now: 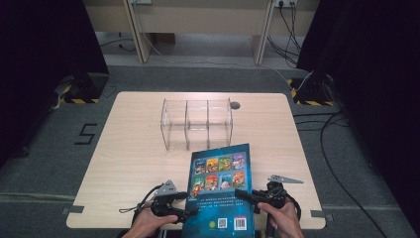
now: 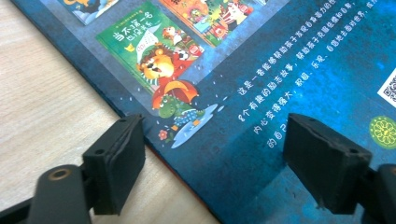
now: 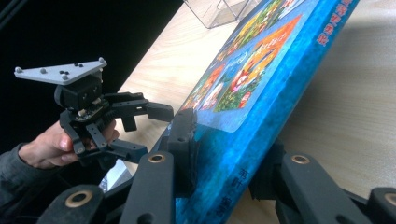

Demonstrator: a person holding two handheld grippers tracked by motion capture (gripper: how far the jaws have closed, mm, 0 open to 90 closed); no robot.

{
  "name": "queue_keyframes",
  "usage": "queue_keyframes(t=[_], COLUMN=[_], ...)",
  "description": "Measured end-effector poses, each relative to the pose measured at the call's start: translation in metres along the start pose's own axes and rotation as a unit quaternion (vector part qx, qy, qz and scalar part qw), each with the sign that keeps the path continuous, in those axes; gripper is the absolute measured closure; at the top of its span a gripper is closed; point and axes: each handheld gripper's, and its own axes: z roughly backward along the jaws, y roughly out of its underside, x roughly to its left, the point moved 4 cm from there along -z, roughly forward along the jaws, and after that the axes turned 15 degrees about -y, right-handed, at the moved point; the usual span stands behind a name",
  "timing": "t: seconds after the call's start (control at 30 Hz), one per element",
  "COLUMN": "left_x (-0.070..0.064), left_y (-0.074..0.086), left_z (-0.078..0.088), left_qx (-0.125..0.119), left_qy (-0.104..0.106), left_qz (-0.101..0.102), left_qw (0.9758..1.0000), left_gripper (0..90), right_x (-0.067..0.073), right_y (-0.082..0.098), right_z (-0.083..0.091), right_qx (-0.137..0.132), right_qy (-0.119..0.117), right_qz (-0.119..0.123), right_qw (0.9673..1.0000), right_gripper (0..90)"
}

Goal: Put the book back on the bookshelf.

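Book (image 1: pixel 220 186) at the near edge of the counter (image 1: pixel 133 148), back cover up, long axis running away from the person toward the clear three-bay organizer (image 1: pixel 196 124). Right hand-held gripper (image 3: pixel 224 158) clamped on the book's near right edge, pads on cover and underside; that side looks tipped up off the wood. Left hand-held gripper (image 2: pixel 212 163) at the book's left edge, jaws apart, one over the wood, one over the cover, nothing pinched. Book lies between both hands; the right one carries it. Organizer stands just beyond the book's far end, straight ahead, bays empty. Small dark disc (image 1: pixel 235 105) beside the organizer's far right corner, off the path. Nothing between book and organizer.
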Motion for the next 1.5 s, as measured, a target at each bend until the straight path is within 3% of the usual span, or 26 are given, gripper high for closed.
queue_keyframes(t=[0.07, 0.17, 0.2, 0.23, 0.27, 0.33, 0.37, 0.43, 0.47, 0.53, 0.6, 0.7, 0.73, 0.77, 0.87, 1.03, 1.17, 1.2, 1.23, 1.27, 1.3, 1.37, 1.4, 1.43, 1.47, 1.5], left_x=[0.001, 0.005, 0.005, 0.007, 0.007, 0.009, 0.011, 0.012, 0.011, 0.01, 0.01, 0.008, 0.008, 0.01, 0.014, 0.025, 0.032, 0.032, 0.033, 0.033, 0.035, 0.036, 0.036, 0.036, 0.035, 0.035], left_y=[-0.001, -0.002, -0.002, -0.002, -0.002, -0.002, -0.002, -0.003, -0.006, -0.01, -0.012, -0.019, -0.019, -0.023, -0.028, -0.041, -0.046, -0.046, -0.047, -0.049, -0.052, -0.053, -0.053, -0.052, -0.047, -0.047], left_z=[0.0, 0.0, 0.0, 0.001, 0.001, 0.002, 0.003, 0.004, 0.006, 0.007, 0.007, 0.011, 0.011, 0.014, 0.018, 0.031, 0.037, 0.037, 0.039, 0.04, 0.043, 0.044, 0.044, 0.044, 0.041, 0.041], left_qx=[0.004, 0.005, 0.005, 0.007, 0.007, 0.01, 0.013, 0.014, 0.01, 0.029, 0.029, 0.021, 0.021, 0.01, -0.005, -0.051, -0.074, -0.074, -0.081, -0.087, -0.101, -0.112, -0.112, -0.113, -0.104, -0.104], left_qy=[0.002, 0.003, 0.003, 0.012, 0.012, 0.025, 0.039, 0.056, 0.059, 0.05, 0.046, 0.027, 0.027, 0.021, 0.014, -0.008, -0.008, -0.008, -0.013, -0.017, -0.022, -0.022, -0.022, -0.02, -0.014, -0.014], left_qz=[0.001, 0.016, 0.016, 0.025, 0.025, 0.037, 0.048, 0.054, 0.055, 0.052, 0.049, 0.024, 0.024, 0.023, 0.018, 0.018, 0.031, 0.031, 0.027, 0.025, 0.021, 0.025, 0.025, 0.027, 0.027, 0.027], left_qw=[1.0, 0.9999, 0.9999, 0.9996, 0.9996, 0.999, 0.998, 0.9969, 0.9967, 0.997, 0.9973, 0.9991, 0.9991, 0.9995, 0.9997, 0.9985, 0.9967, 0.9967, 0.9963, 0.9957, 0.9944, 0.9932, 0.9932, 0.993, 0.9942, 0.9942], left_gripper=[19.7, 13.1, 12.7, 11.9, 11.6, 11.4, 10.6, 11.7, 17.8, 17.6, 18.1, 18.9, 19.9, 21.1, 23.5, 31.3, 32.5, 32.8, 32.8, 32.8, 33.3, 35.0, 35.9, 35.9, 37.1, 36.9], right_x=[0.0, 0.007, 0.007, 0.013, 0.013, 0.019, 0.027, 0.032, 0.034, 0.036, 0.037, 0.037, 0.037, 0.036, 0.035, 0.036, 0.046, 0.046, 0.051, 0.051, 0.059, 0.065, 0.065, 0.067, 0.068, 0.068], right_y=[0.0, -0.006, -0.006, -0.009, -0.009, -0.012, -0.016, -0.02, -0.021, -0.023, -0.024, -0.024, -0.024, -0.023, -0.023, -0.016, -0.021, -0.021, -0.026, -0.026, -0.03, -0.033, -0.033, -0.033, -0.034, -0.034], right_z=[0.0, -0.002, -0.002, -0.003, -0.003, -0.005, -0.007, -0.008, -0.009, -0.01, -0.01, -0.008, -0.008, -0.006, -0.006, -0.022, -0.029, -0.029, -0.031, -0.031, -0.033, -0.033, -0.033, -0.033, -0.033, -0.033], right_qx=[0.004, 0.012, 0.012, 0.017, 0.017, 0.022, 0.029, 0.036, 0.039, 0.043, 0.043, 0.039, 0.039, 0.035, 0.034, 0.058, 0.015, 0.015, 0.006, 0.006, 0.005, 0.006, 0.006, 0.009, 0.009, 0.009], right_qy=[0.0, -0.004, -0.004, -0.007, -0.007, -0.007, -0.011, -0.016, -0.016, -0.014, -0.013, -0.02, -0.02, -0.024, -0.033, -0.055, -0.08, -0.08, -0.072, -0.072, -0.059, -0.047, -0.047, -0.044, -0.04, -0.04], right_qz=[0.016, 0.062, 0.062, 0.089, 0.089, 0.121, 0.151, 0.178, 0.184, 0.184, 0.184, 0.156, 0.156, 0.143, 0.135, 0.121, 0.137, 0.137, 0.169, 0.169, 0.209, 0.246, 0.246, 0.259, 0.278, 0.278], right_qw=[0.9999, 0.998, 0.998, 0.9958, 0.9958, 0.9924, 0.988, 0.9833, 0.9819, 0.9819, 0.9819, 0.9868, 0.9868, 0.9888, 0.9897, 0.9895, 0.9872, 0.9872, 0.983, 0.983, 0.9761, 0.968, 0.968, 0.965, 0.9597, 0.9597], right_gripper=[67.3, 67.3, 67.3, 67.3, 67.3, 67.2, 67.2, 67.2, 67.2, 67.3, 67.4, 68.9, 68.9, 69.8, 70.0, 71.4, 77.8, 77.8, 78.0, 78.0, 77.9, 77.7, 77.7, 77.4, 77.4, 77.4])
